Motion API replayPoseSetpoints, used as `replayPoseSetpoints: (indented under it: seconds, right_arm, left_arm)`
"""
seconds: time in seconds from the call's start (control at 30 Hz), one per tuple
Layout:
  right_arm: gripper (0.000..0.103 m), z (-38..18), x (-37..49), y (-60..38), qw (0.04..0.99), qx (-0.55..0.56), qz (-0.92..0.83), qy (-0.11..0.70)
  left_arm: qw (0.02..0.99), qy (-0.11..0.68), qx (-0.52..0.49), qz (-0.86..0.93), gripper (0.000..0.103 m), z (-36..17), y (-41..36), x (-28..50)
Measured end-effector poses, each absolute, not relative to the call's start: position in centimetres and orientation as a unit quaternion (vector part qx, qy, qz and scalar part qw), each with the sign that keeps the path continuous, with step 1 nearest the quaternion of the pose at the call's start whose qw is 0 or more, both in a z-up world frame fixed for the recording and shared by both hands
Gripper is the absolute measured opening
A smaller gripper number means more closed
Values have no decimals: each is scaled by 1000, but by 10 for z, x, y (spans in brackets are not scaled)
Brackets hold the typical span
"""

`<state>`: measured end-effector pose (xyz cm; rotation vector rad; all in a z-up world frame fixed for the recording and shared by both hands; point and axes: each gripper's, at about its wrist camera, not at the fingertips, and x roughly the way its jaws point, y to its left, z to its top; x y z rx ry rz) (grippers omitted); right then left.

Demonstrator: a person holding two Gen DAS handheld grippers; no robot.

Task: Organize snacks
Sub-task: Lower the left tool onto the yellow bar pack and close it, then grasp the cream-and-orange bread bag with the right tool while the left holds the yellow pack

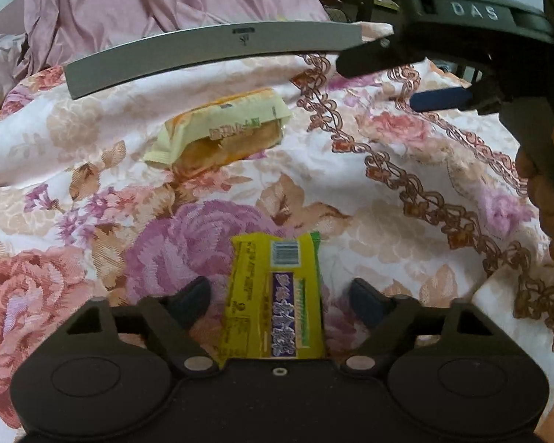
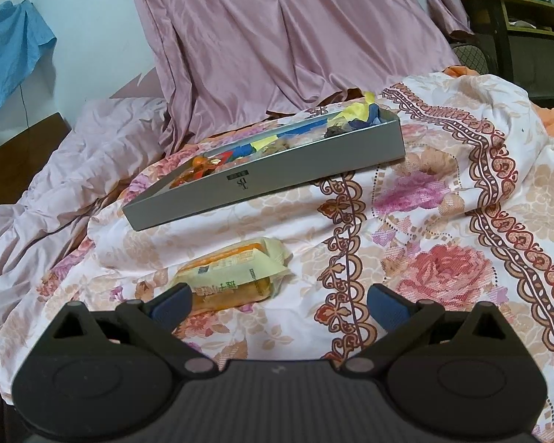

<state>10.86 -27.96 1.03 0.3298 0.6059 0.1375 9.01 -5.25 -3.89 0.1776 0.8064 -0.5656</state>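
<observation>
A yellow snack packet with a purple label lies on the floral bedspread, between the spread fingers of my left gripper; neither finger touches it. A pale yellow pastry packet lies further ahead, in front of the grey box. In the right wrist view the grey box holds several colourful snacks, and the pastry packet sits just ahead of my right gripper, beside its left finger. The right gripper is open and empty, hovering at the upper right.
A pink satin curtain hangs behind the bed. Crumpled pink sheets lie to the left. A dark wooden shelf stands at the far right. A person's fingers grip the right tool's handle.
</observation>
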Motion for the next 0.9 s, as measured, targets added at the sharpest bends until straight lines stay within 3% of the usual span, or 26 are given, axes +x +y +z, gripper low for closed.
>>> replayPoseSetpoints:
  seconds: [0.13,0.23,0.57,0.8,0.9]
  right_arm:
    - [103,11,109,-278,938,160,70,298]
    - [103,11,109,-276,938,157,72,299]
    - [103,10,109,-265,941,121,82,304]
    - [103,9,130,-217,942,-66,139,297]
    - [103,1,145,-205,935,-93,147,310]
  left_arm:
    - [876,386,88,-275,75,-41,-53,91]
    - [878,384,80,-275,51,-39,-51,93]
    - [910,363,60,-191,51,-21,-25,104]
    - [925,364,32,-103,51,-16,3,124]
    - [928,360,16,-92,51,-12,11,127]
